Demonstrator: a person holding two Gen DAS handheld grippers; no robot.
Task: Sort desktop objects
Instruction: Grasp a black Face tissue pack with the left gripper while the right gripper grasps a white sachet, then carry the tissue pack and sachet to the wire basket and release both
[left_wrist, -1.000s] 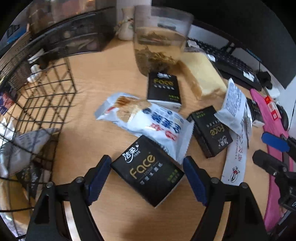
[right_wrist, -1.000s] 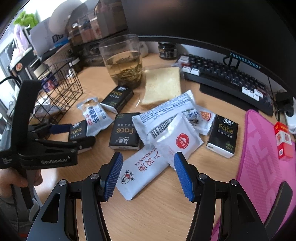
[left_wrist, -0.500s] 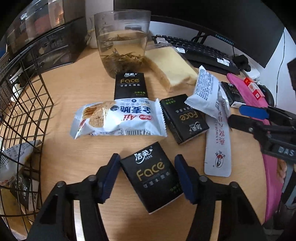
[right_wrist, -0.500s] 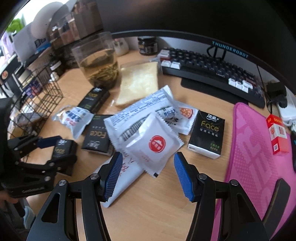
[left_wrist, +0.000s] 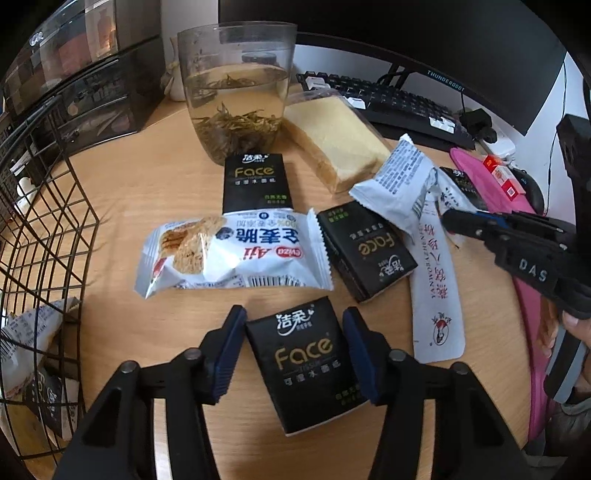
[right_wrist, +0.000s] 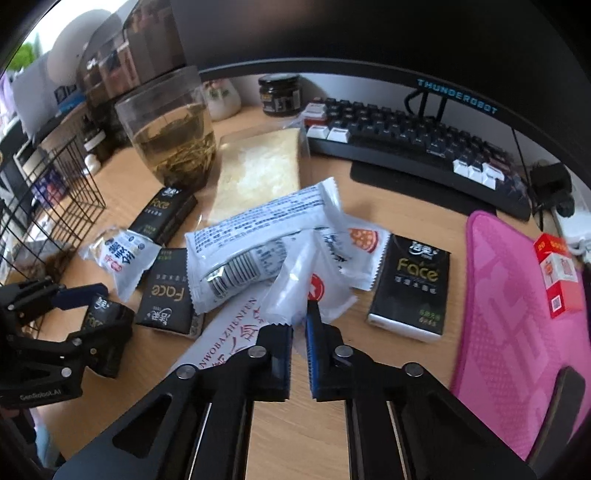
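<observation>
My left gripper (left_wrist: 293, 341) has closed its blue pads on a black Face tissue pack (left_wrist: 310, 365) that lies on the wooden desk. My right gripper (right_wrist: 300, 341) is shut on the near edge of a white sachet with a red logo (right_wrist: 310, 291), which bends upward. Around them lie a white biscuit packet (left_wrist: 229, 253), two more black Face packs (left_wrist: 255, 181) (left_wrist: 364, 247), a long white sachet (left_wrist: 436, 291) and a white snack wrapper (right_wrist: 258, 236). Another Face pack (right_wrist: 410, 284) lies to the right.
A black wire basket (left_wrist: 40, 236) with packets inside stands at the left. A glass of tea (left_wrist: 236, 107) and wrapped bread (left_wrist: 332, 140) stand behind the packs. A keyboard (right_wrist: 417, 140) and monitor are at the back, a pink mat (right_wrist: 517, 314) at the right.
My left gripper has narrowed onto the Face pack. My right gripper moved forward and closed on the white sachet, lifting its edge.
</observation>
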